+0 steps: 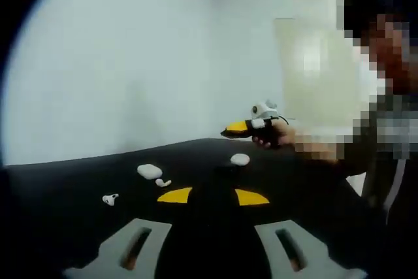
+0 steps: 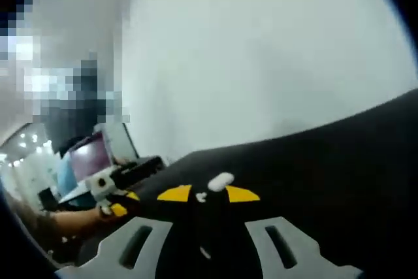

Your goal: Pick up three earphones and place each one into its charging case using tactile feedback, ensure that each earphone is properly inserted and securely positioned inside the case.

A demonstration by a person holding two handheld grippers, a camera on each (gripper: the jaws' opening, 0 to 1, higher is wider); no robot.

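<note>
Left tool [image 1: 212, 195]: its yellow-tipped jaws are being held apart above the black bench [image 1: 313, 200], with nothing between them.
Right tool [image 2: 208, 194]: its jaws are being held apart with a clear gap; a small white earphone [image 2: 201, 196] is being seen in that gap, though contact cannot be judged through the blur.
Right tool, as seen from the left gripper view: the right tool [image 1: 236, 127] is being carried by a person's hand [image 1: 277, 136] above the far side of the bench, yellow tip pointing leftward.
Left tool, as seen from the right gripper view: the left tool [image 2: 111, 191] is being held at the left, low over the bench edge.
Charging cases: one white case [image 1: 149, 171] is being shown left of centre on the bench; a second white case [image 1: 240, 159] is lying farther back, below the right tool. In the right gripper view a white case [image 2: 221, 180] is lying just beyond the jaw tips.
Earphones: one earphone [image 1: 163, 182] is lying just beside the nearer case; another earphone [image 1: 110, 198] is lying apart to the left.
Surroundings: a pale wall [image 1: 130, 63] is standing behind the bench; a monitor [image 2: 88, 155] is being seen at the left of the right gripper view.
Obstructions: nothing is standing between the left tool and the earphones.
</note>
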